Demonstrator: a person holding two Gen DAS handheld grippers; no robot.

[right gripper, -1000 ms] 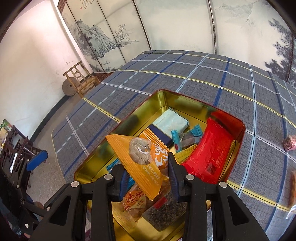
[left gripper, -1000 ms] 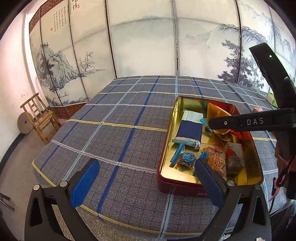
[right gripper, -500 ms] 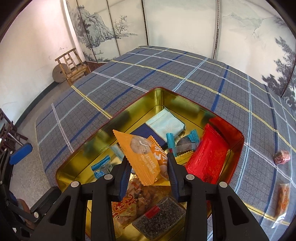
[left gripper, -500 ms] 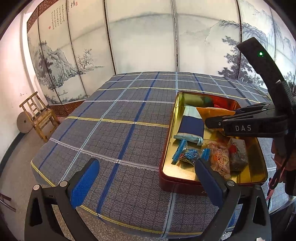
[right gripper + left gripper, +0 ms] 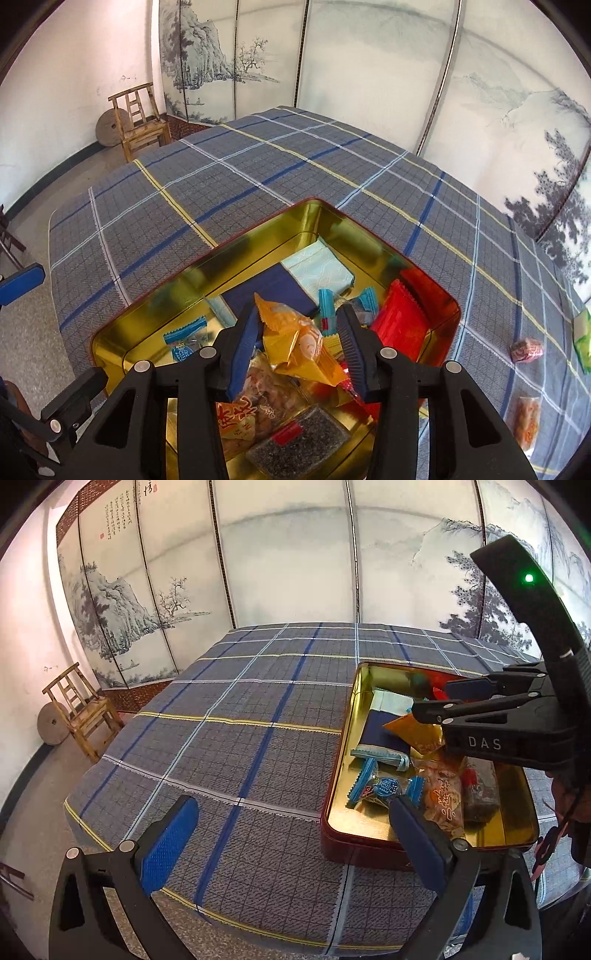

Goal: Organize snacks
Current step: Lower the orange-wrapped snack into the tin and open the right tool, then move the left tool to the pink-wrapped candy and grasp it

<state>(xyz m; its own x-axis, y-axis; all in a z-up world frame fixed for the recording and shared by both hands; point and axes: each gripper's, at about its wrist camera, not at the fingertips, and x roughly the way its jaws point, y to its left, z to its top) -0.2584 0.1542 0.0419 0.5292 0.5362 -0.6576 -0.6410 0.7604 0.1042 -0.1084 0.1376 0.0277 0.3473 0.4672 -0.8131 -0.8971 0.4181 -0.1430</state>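
The right gripper [image 5: 301, 341] is opening over the tin [image 5: 207, 258], the orange snack packet [image 5: 295, 343] loose between its jaws, perhaps touching one pad. The left gripper [image 5: 291, 834] hangs wide apart, empty, beside the tin. Farther right, three snacks [image 5: 526, 349] lie on the tablecloth [image 5: 258, 173].

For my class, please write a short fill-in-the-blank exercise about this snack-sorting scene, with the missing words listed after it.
1. The snacks lie in a tin whose inside is ____ in colour.
2. Between the opening jaws of the right gripper is an ____ packet.
3. The left gripper holds ____.
4. By the white wall stands a wooden ____.

Missing words: gold; orange; nothing; chair
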